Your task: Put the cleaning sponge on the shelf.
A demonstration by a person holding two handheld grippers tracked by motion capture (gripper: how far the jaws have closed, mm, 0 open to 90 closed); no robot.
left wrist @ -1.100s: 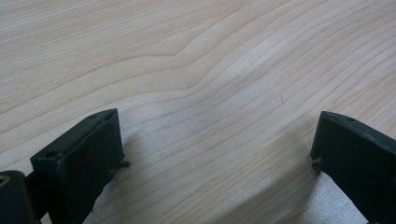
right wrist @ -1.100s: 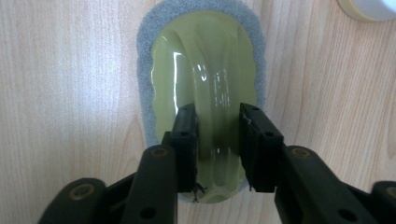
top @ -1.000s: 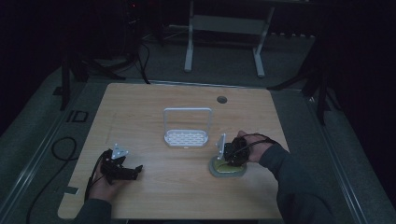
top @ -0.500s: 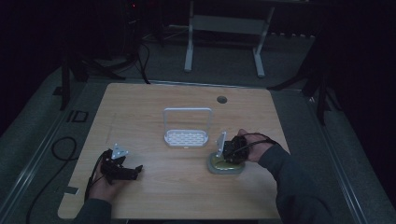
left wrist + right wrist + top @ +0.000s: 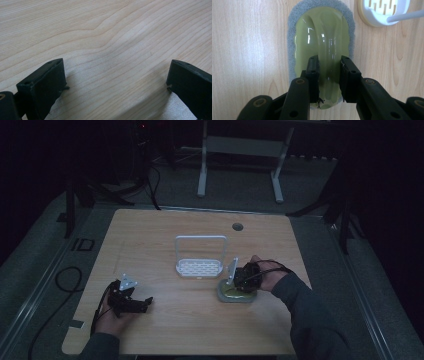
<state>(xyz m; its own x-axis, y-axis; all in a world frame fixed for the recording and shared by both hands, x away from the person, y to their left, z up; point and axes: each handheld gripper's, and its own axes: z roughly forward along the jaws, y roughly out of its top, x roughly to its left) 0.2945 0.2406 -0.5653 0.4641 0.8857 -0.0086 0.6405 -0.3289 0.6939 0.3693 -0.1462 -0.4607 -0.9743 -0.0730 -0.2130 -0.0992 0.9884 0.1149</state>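
From the high view, the wooden table (image 5: 165, 235) held a white rack (image 5: 200, 265) with an upright loop handle near its centre. Just beside the rack, at about four o'clock from it, lay the green scrubber (image 5: 235, 293), an oval pad with a grey fringe. The right gripper (image 5: 239, 279) sat directly over that scrubber, the person's right hand (image 5: 262, 272) reaching in from five o'clock. Well apart, toward eight o'clock of the rack, the left gripper (image 5: 136, 304) rested low over bare wood in the left hand (image 5: 107, 315), pointing toward three o'clock. A dark grommet hole (image 5: 238, 226) sat near the table's far edge at one o'clock from the rack.

In the left gripper view, the left gripper (image 5: 115, 82) had its jaws spread wide, one at eight o'clock of the picture and one at four o'clock, with nothing but wood grain between them.

In the right gripper view, the right gripper (image 5: 329, 77) pinched the raised glossy ridge that runs along the middle of the green scrubber (image 5: 322, 35), the two jaws touching its sides. The scrubber lay flat on the wood, stretching toward twelve o'clock, its grey felt rim showing around the far end. The white rack (image 5: 384, 12) showed at one o'clock, close to the scrubber but apart from it.
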